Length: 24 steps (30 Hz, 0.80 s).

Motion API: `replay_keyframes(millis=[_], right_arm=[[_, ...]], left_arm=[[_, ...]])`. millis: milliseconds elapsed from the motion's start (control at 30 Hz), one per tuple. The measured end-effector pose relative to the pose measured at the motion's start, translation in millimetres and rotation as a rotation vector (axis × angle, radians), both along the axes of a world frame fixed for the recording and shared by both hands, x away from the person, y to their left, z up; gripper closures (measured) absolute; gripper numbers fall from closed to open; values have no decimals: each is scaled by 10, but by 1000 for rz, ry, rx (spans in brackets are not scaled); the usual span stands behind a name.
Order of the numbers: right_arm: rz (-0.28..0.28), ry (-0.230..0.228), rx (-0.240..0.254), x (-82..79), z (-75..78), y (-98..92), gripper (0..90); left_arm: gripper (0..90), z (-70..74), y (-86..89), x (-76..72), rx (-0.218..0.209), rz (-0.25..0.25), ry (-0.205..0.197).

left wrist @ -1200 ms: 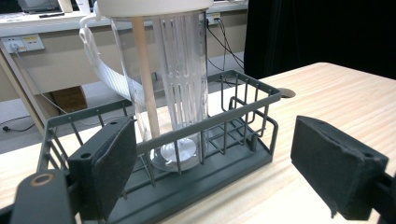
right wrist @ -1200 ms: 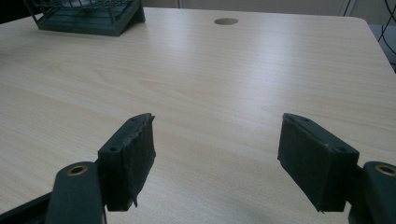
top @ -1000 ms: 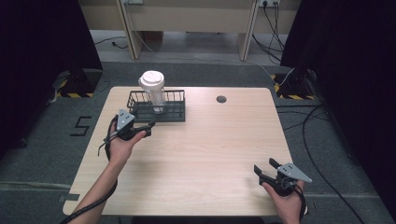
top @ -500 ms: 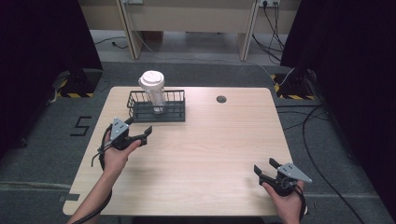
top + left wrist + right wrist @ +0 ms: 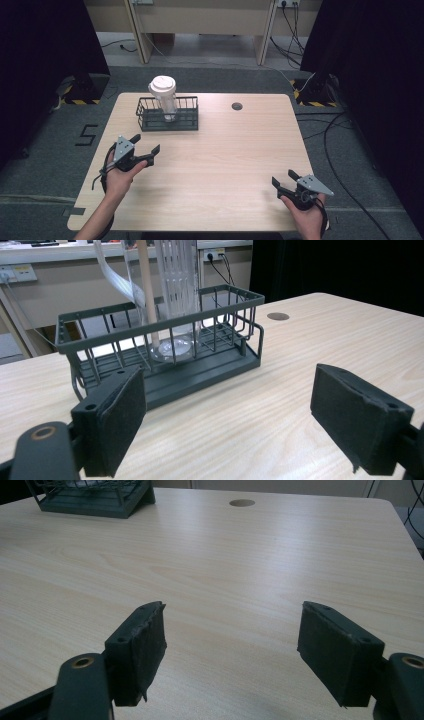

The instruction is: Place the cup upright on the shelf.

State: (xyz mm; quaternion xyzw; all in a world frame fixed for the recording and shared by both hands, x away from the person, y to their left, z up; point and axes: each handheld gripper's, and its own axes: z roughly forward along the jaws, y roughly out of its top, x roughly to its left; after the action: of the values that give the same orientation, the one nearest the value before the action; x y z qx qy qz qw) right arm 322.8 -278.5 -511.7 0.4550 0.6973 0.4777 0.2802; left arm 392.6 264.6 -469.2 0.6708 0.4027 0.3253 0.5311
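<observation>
A dark wire basket (image 5: 167, 120) stands at the back left of the wooden table (image 5: 215, 165). Upright inside it is a clear ribbed cup with a white lid (image 5: 164, 97); the left gripper view brings the basket (image 5: 165, 355) and the cup's base (image 5: 176, 300) up close. My left gripper (image 5: 145, 143) hovers open a short way in front of the basket, nothing between its pads (image 5: 117, 417). My right gripper (image 5: 283, 179) is open near the front right corner, its pads (image 5: 140, 650) over bare wood.
A round cable hole (image 5: 237, 106) is set in the table's back centre, also seen as a cable hole (image 5: 242, 502) in the right gripper view. Cables (image 5: 345, 150) trail over the floor to the right. A desk frame (image 5: 200, 30) stands behind the table.
My left gripper has drawn back from the basket toward the front left, open and apart from it. The right gripper has stayed in place.
</observation>
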Motion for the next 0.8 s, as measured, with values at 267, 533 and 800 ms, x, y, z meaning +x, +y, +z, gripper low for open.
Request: replay_keyframes(millis=[267,533,800], right_arm=[[-2,-3,2,0,-1,-3,277],[-3,-3,-1,-1,0,-1,278],[-4,-3,0,-1,0,-1,278]], left_arm=[[143,-81,34,-145,9,-11,16],[143,-162,103,-298,10,-10,32],[143,-245,164,-417,10,2,41]])
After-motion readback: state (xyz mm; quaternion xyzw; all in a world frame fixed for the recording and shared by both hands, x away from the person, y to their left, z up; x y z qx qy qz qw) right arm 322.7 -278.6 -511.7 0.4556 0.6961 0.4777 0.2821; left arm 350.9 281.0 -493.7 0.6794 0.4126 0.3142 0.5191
